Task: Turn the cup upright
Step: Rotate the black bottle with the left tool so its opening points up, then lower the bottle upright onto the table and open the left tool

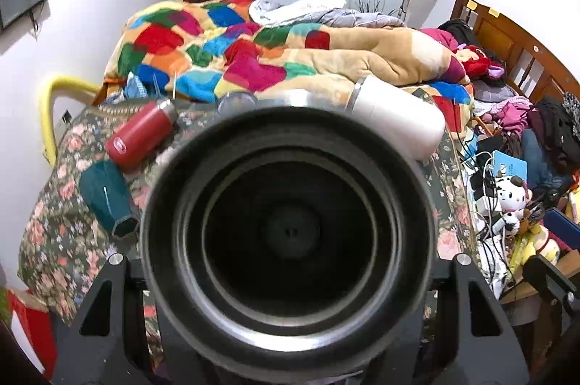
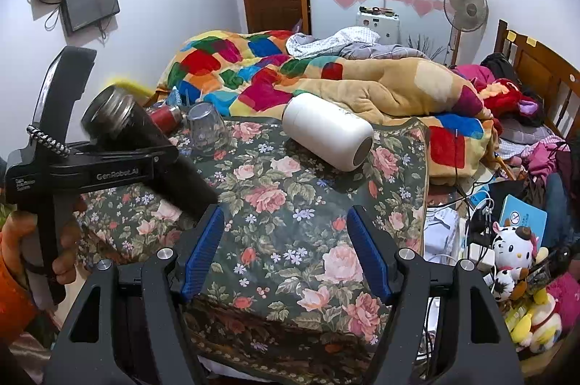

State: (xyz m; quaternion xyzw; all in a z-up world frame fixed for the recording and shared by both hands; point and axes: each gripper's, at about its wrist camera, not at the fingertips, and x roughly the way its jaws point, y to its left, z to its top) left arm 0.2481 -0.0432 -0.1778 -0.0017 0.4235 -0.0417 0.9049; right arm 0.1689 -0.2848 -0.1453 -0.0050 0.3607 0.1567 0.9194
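The floral cloth (image 2: 290, 196) covering the table carries several vessels, none of them upright on its base: a white flask (image 2: 328, 131) lying on its side near the quilt (image 2: 326, 77), a red bottle (image 1: 139, 135) and a teal cup (image 1: 107, 196) also lying down, and a clear glass (image 2: 208, 127) standing mouth-down. The black cup (image 2: 145, 145) is off the cloth, clenched in the left gripper (image 2: 119, 164) and held tilted — its threaded metal mouth points up and away in the right view, its base fills the left camera. So the lift looks done and the turn partly made; levelling it and setting it down remain. The right gripper (image 2: 286, 258) hangs over the cloth, blue pads (image 2: 203, 254) spread wide, holding nothing.
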